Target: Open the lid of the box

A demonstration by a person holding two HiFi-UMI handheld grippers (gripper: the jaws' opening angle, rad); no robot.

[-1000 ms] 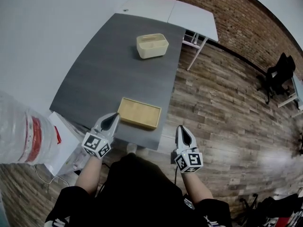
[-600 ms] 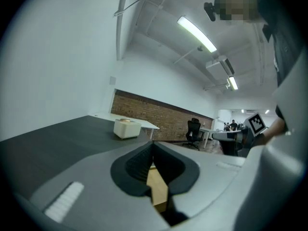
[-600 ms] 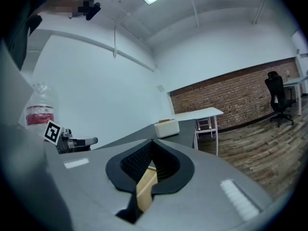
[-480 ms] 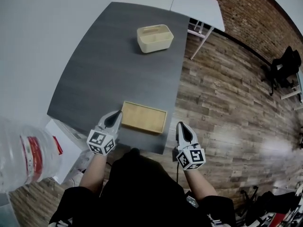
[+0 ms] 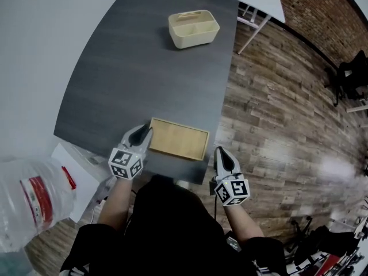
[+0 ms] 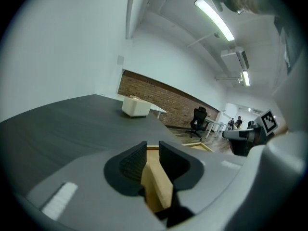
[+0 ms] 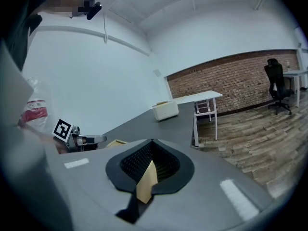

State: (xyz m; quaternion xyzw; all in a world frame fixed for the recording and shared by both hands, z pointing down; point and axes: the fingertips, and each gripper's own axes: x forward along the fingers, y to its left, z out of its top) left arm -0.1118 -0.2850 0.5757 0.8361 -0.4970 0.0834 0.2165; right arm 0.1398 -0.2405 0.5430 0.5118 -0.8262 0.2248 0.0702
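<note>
**First speaker:** Where is the wooden box [image 5: 179, 138]?

**Second speaker:** It lies flat near the front edge of the grey table [image 5: 132, 68]. Its lid seam is too small to see.

**First speaker:** And the grippers?

**Second speaker:** The left gripper [image 5: 145, 132] is at the box's left end, jaws just opened apart. A tan strip [image 6: 156, 184] shows between them, unclear what. The right gripper [image 5: 222, 154], jaws together, hovers off the table's edge.

Bright, even light from ceiling tubes [image 6: 214, 18], soft shadows (fisheye warping, dark vignetted corners).
</note>
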